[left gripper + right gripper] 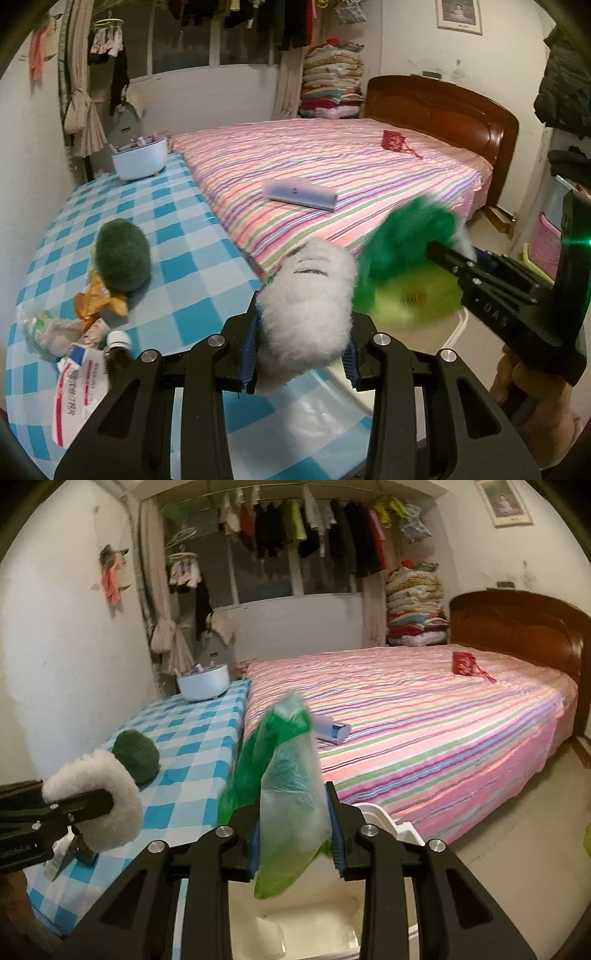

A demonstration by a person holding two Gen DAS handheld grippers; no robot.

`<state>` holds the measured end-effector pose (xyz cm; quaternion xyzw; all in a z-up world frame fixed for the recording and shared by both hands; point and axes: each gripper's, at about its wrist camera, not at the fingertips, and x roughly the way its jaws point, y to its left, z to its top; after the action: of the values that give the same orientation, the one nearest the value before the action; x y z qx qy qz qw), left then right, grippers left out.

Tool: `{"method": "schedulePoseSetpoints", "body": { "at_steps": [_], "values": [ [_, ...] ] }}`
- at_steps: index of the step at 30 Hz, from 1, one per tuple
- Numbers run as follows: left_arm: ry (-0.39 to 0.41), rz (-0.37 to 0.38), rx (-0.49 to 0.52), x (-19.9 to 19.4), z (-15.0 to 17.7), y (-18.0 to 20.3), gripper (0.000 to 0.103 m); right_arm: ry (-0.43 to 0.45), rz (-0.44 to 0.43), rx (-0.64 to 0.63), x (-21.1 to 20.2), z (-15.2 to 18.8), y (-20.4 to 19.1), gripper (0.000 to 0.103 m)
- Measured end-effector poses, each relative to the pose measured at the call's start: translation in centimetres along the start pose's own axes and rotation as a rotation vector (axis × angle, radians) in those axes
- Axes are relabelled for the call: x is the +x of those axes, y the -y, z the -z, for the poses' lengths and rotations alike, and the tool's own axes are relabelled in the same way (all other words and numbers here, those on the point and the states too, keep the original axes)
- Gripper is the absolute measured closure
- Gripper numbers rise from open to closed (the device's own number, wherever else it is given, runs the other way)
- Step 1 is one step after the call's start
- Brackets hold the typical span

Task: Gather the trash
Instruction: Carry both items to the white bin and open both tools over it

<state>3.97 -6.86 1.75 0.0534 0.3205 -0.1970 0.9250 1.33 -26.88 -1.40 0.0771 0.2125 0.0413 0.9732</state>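
Note:
My left gripper [303, 332] is shut on a white fluffy plush piece [306, 295] that bulges up past its blue pads. In the right wrist view it shows at the left edge, the left gripper [92, 805] clamping the curled white plush [110, 775] over the checked table. My right gripper [293, 823] has a crumpled green plastic bag [284, 775] standing loose between its pads, which do not press on it. The bag's lower end hangs over a white bin [380, 816]. In the left wrist view the right gripper [443, 254] and blurred green bag [406, 240] are at the right.
A blue-checked table [177, 229] carries a dark green fuzzy ball [122, 258], an orange wrapper [98, 299], a white-capped brown bottle [118, 347], a red-and-white packet [77, 391] and a white tub [138, 158]. The striped bed [332, 166] beside it holds a bluish case [299, 192].

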Motion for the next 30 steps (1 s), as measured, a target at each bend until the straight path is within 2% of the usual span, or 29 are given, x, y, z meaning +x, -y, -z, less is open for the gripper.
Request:
{"method": "schedulePoseSetpoints", "body": {
  "at_steps": [2,7,10,20,29,30],
  "values": [
    [-0.001,0.010,0.005,0.3,-0.3,0.6,0.067,0.028,0.025,0.025,-0.5,-0.1,0.7,0.052],
    [-0.022,0.041,0.022,2.1,-0.7,2.1,0.067,0.115,0.057,0.114,-1.9,-0.5,2.7,0.044],
    [-0.045,0.057,0.034,3.3,-0.7,3.0,0.067,0.146,0.060,0.171,-2.4,-0.6,3.8,0.043],
    [-0.099,0.072,0.094,6.4,-0.4,5.5,0.065,0.237,0.071,0.230,-4.0,-1.2,5.2,0.043],
    [-0.088,0.067,0.142,7.0,-0.3,7.6,0.052,0.232,0.070,0.243,-4.1,-1.1,5.8,0.043],
    [-0.078,0.062,0.149,6.8,-0.3,7.8,0.044,0.233,0.070,0.242,-4.2,-1.1,5.9,0.043]
  ]
}}
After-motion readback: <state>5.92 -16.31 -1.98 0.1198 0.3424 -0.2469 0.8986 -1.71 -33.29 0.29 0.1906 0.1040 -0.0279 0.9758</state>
